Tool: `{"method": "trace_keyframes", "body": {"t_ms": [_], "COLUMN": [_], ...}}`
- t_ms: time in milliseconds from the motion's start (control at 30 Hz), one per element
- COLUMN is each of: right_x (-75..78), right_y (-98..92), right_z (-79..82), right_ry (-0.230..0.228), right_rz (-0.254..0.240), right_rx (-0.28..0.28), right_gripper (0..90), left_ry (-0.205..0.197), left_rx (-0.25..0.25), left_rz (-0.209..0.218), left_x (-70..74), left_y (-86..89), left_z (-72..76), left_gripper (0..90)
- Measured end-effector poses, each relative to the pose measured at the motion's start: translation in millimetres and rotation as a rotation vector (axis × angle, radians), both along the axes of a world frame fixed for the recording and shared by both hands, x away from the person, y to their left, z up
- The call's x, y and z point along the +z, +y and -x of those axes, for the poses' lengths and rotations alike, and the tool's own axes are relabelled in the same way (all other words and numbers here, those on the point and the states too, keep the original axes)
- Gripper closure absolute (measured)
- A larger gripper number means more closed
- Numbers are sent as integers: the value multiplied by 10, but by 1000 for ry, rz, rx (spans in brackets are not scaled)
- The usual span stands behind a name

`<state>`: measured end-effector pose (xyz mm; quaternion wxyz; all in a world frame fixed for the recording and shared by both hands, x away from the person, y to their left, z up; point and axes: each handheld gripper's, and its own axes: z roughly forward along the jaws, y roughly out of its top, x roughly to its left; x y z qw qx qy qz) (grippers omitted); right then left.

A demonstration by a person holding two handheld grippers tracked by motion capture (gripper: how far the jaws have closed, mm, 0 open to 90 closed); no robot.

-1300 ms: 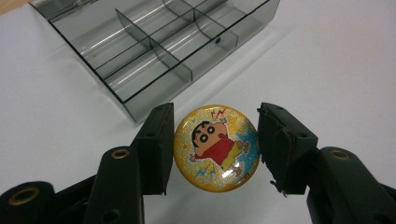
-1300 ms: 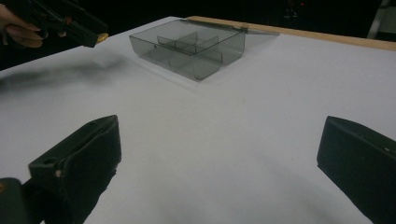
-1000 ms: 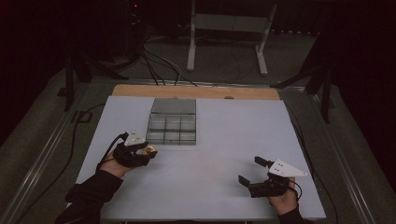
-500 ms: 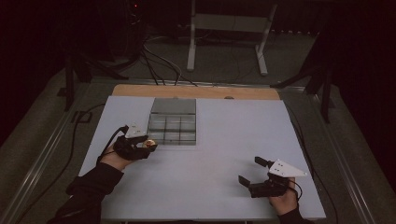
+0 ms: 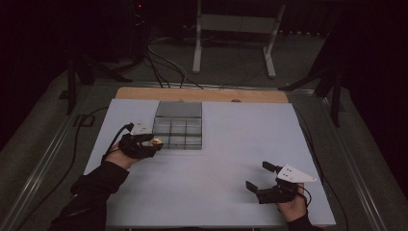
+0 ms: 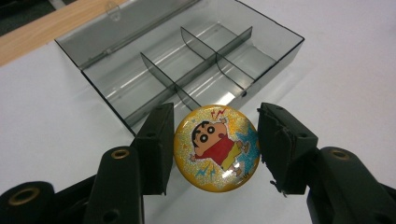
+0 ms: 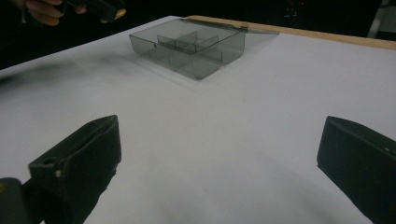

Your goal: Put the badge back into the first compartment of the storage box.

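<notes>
A round yellow badge (image 6: 210,158) with a cartoon child printed on it sits between the two black jaws of my left gripper (image 6: 215,140), which is shut on its edges. In the high view the left gripper (image 5: 153,143) holds the badge (image 5: 156,142) just off the near left corner of a clear grey compartment box (image 5: 179,118). The box (image 6: 275,58) has its lid folded back, and its compartments look bare. My right gripper (image 5: 260,176) is at the near right of the table; its jaws stand wide open (image 7: 224,144) with nothing between them.
The white table top (image 5: 231,144) has a wooden strip (image 5: 202,94) along its far edge. Beyond it are cables and a stand's legs (image 5: 233,43) on a dark floor. In the right gripper view the box (image 7: 205,65) stands far off.
My left gripper has carried the badge up and to the right, closer to the box's near left corner. The right gripper has stayed in place.
</notes>
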<state>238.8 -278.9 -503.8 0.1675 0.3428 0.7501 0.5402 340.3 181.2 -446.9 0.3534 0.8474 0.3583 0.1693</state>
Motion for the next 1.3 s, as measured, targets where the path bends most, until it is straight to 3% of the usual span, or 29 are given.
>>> {"method": "trace_keyframes", "body": {"t_ms": [533, 1300], "right_x": [0, -5], "right_y": [-1, 0], "right_z": [1, 1], "right_ry": [1, 3], "right_rz": [0, 3], "right_rx": [0, 2], "right_gripper": [0, 0], "left_ry": [-1, 12], "left_rx": [17, 77], "left_rz": [20, 73], "left_x": [85, 74], "left_y": [-2, 44], "left_z": [-180, -464], "left_gripper": [486, 486]}}
